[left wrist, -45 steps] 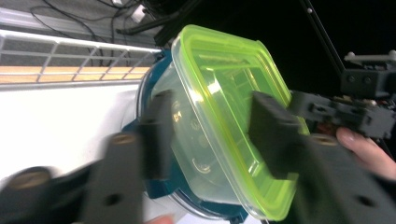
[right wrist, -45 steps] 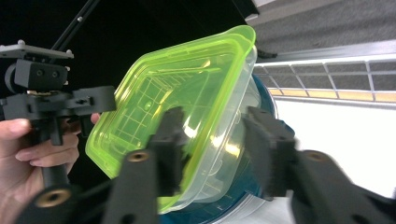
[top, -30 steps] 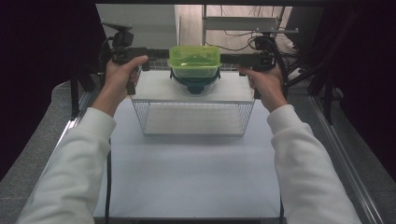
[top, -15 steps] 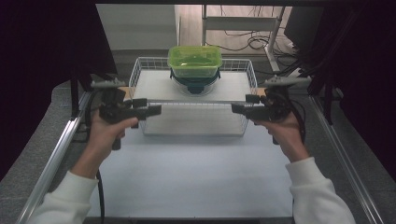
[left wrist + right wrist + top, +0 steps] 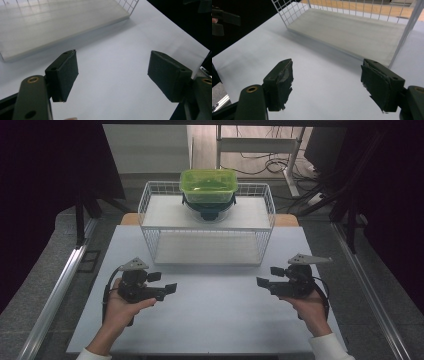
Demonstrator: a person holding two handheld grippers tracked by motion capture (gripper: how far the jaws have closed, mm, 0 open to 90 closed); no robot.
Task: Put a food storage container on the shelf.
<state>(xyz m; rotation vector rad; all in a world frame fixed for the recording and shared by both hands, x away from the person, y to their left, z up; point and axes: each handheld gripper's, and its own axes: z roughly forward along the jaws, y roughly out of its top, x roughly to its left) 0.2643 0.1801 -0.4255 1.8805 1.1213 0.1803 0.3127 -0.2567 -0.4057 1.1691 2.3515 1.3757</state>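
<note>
White tabletop [image 5: 215,320] lies under both my tools, with dark curtains around it. My left gripper [image 5: 170,289] hangs low over the board near its left edge, jaws spread wide and holding nothing. My right gripper [image 5: 262,282] sits opposite it near the right edge, jaws equally wide and empty. Between and beyond them stands the wire shelf rack [image 5: 150,227], just apart from both. On its upper shelf rests the green lidded container [image 5: 208,184], stacked on a dark bowl [image 5: 207,210].

Lime-green container [image 5: 208,185], white wire rack [image 5: 207,222] (grid mesh), pale grey table [image 5: 210,315], black grippers
</note>
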